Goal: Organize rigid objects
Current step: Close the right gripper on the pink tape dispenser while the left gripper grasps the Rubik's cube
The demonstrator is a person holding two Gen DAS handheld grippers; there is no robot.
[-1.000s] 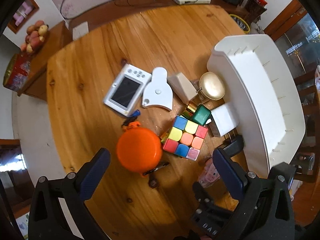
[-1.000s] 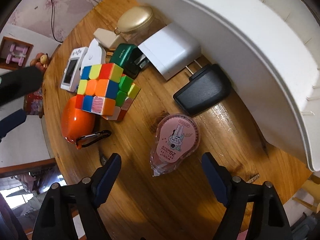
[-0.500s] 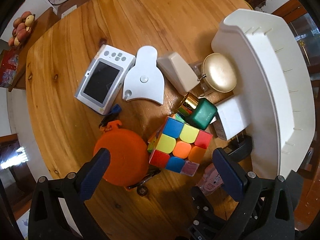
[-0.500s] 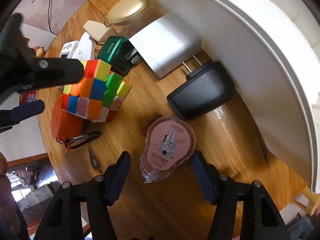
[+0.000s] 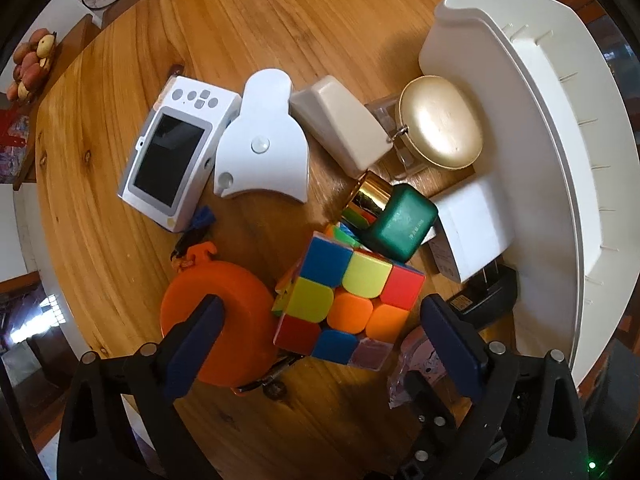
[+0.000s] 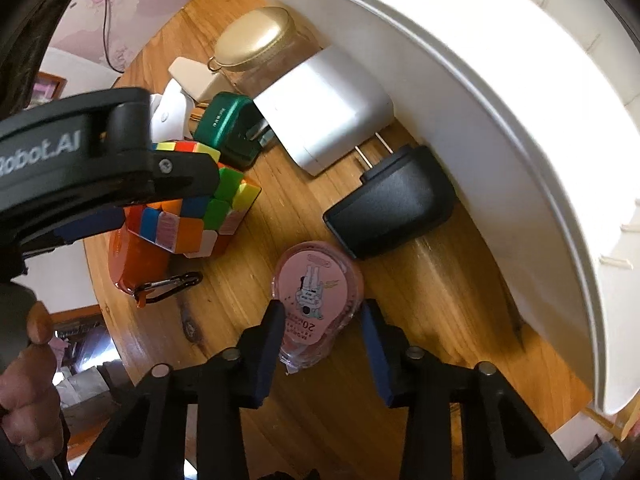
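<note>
Right hand-held gripper (image 6: 323,322): jaws narrowed around the pink correction-tape dispenser (image 6: 316,292), one blue pad on each flank. Contact looks likely, but whether the pads are pressing cannot be confirmed. The dispenser lies flat on the wooden bench (image 6: 420,304). Its long axis runs along the fingers: the rounded end points away from the hand-held gripper, the narrow clear tip back between the jaws. Just beyond the rounded end sits a black plug adapter (image 6: 390,212); farther ahead is a white charger (image 6: 324,110), prongs toward the adapter. The white tray (image 6: 520,140) curves along the right of both.

Left hand-held gripper (image 5: 320,336): jaws wide, holding nothing, poised over the colour cube (image 5: 348,300). The cube sits between the two pads, slightly ahead of them. The orange round case (image 5: 224,332) lies partly under the left pad, touching the cube's left side. Ahead of the cube: a green box (image 5: 402,222), a gold-lidded jar (image 5: 440,122), a white handheld console (image 5: 176,152).
</note>
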